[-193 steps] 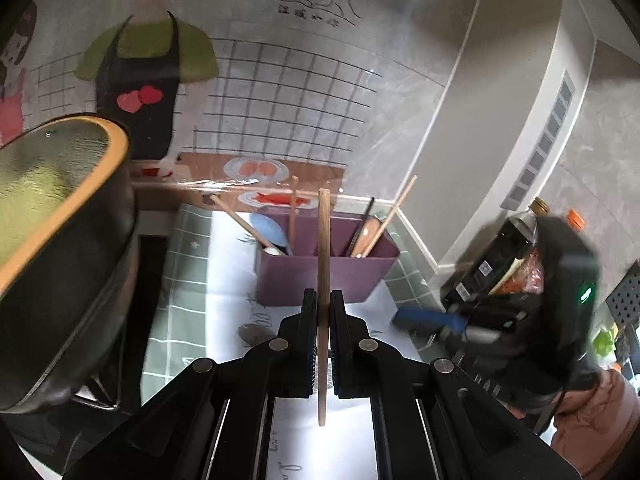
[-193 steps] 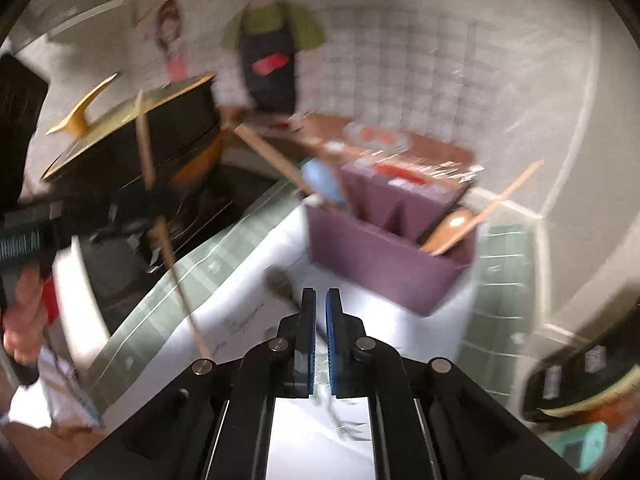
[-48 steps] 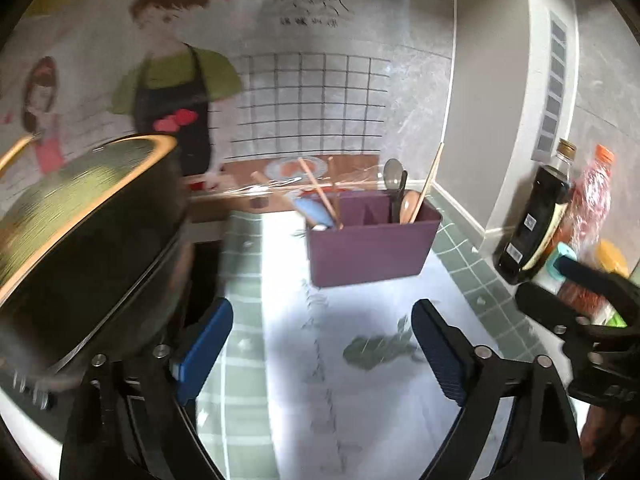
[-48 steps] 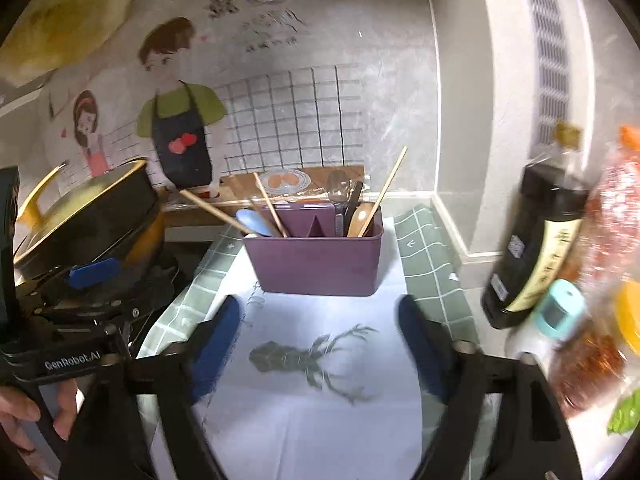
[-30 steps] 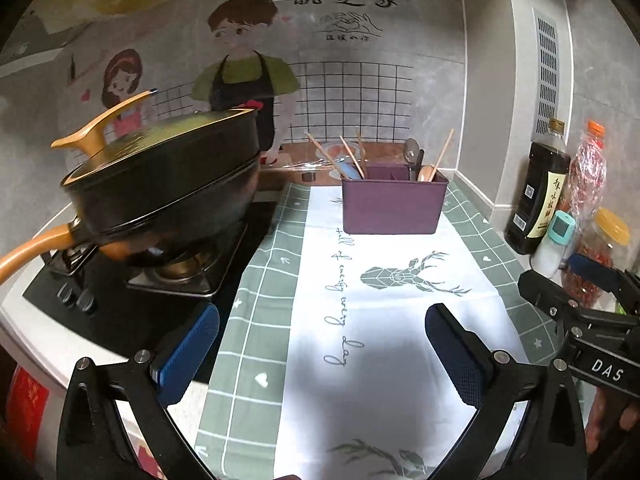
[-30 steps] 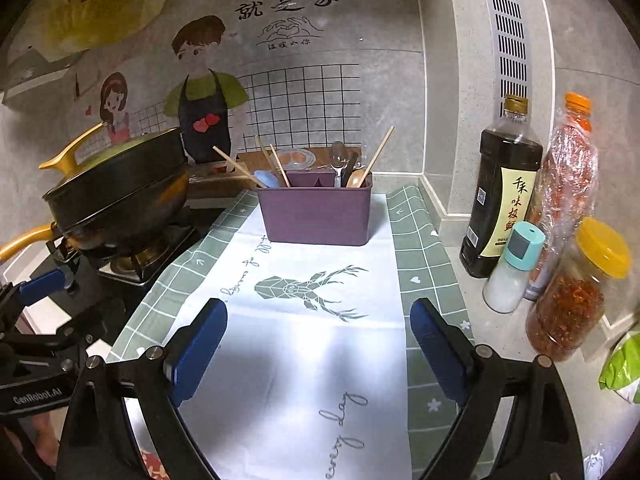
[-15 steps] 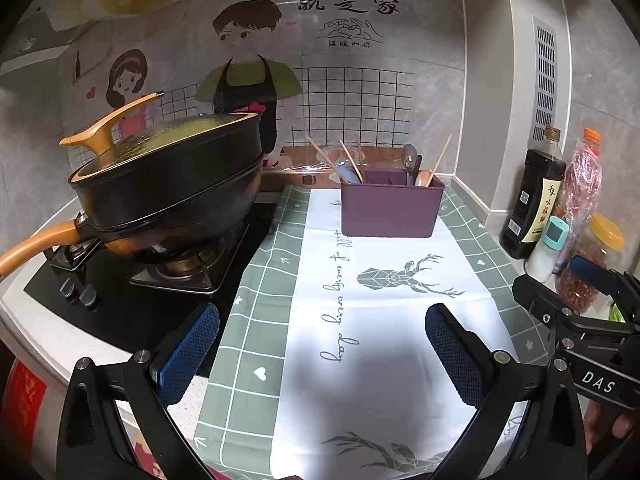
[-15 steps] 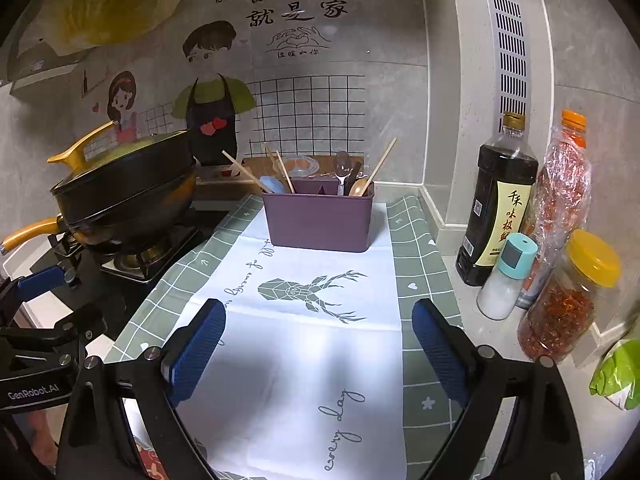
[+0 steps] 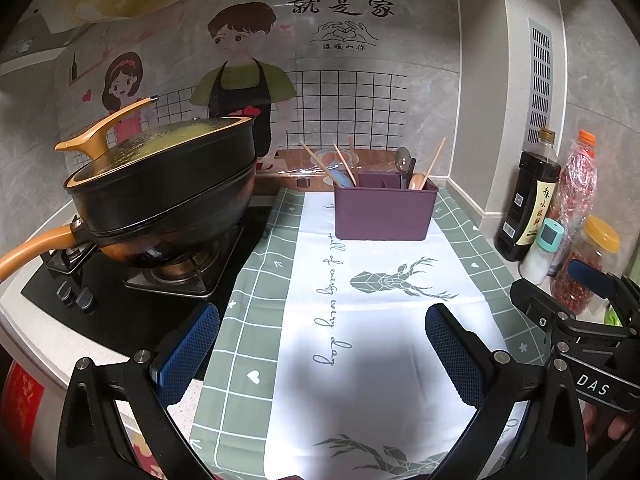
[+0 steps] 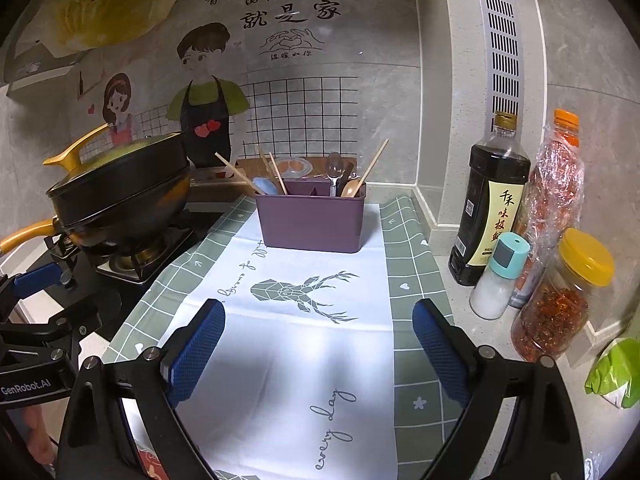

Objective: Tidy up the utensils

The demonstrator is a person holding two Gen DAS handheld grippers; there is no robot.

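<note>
The left claw (image 9: 322, 354) hung with its blue-padded fingers (image 9: 188, 354) spread wide apart and nothing between them, over the near end of the cloth (image 9: 384, 344). The right claw (image 10: 318, 344) was likewise wide apart and empty, above the same cloth; its blue-tipped finger showed at the right edge of the left wrist view, and the left claw's frame appeared at the left edge of the right wrist view.

The cloth, white down the middle with a green checked border and a deer print (image 10: 306, 294), lay along the bench (image 10: 480, 344). At its far end, well apart from both claws, stood the purple utensil holder (image 10: 312, 222), upright and close to the wall. Its left part held wooden chopsticks (image 10: 276, 178) and a blue spoon (image 10: 263, 186), leaning left; its right part held a metal spoon (image 10: 334, 172), a dark utensil, a wooden spoon (image 10: 352, 188) and one more chopstick (image 10: 374, 164) leaning right.

To the left a black lidded pan (image 9: 160, 196) with yellow handles sat on the gas stove (image 9: 132, 296). To the right, against the wall, stood a dark sauce bottle (image 10: 490, 204), a small white shaker with a teal cap (image 10: 498, 276), a jar of chilli flakes (image 10: 560, 300) with a yellow lid, and a wrapped orange-capped bottle (image 10: 556, 176).
</note>
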